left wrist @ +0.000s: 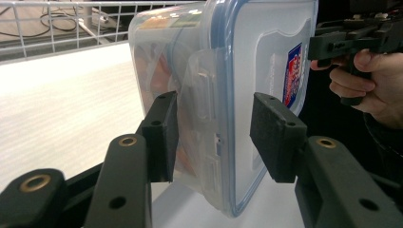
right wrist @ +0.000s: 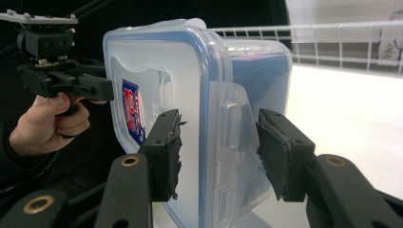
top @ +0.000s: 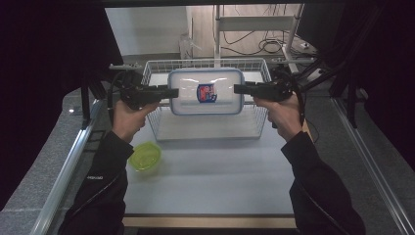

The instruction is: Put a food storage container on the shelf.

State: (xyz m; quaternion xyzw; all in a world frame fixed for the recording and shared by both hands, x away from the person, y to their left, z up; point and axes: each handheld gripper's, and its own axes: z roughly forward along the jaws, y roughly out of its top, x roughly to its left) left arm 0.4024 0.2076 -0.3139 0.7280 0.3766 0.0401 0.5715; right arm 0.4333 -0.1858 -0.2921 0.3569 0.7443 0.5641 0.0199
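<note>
Right now you are holding the clear rectangular plastic food container with the blue-rimmed lid (top: 206,91) up over the white wire basket (top: 155,67), one end in each tool. Your left gripper (top: 172,92) is clamping the container's left end, jaws pressing on lid and base across the side latch. Your right gripper (top: 239,88) is clamping the opposite end the same way. Nearer you, a small green plastic bowl (top: 144,155) is sitting on the white tabletop (top: 215,171).

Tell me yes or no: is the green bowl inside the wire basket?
No, the green bowl sits on the table in front of the wire basket, near the person's left sleeve.
</note>
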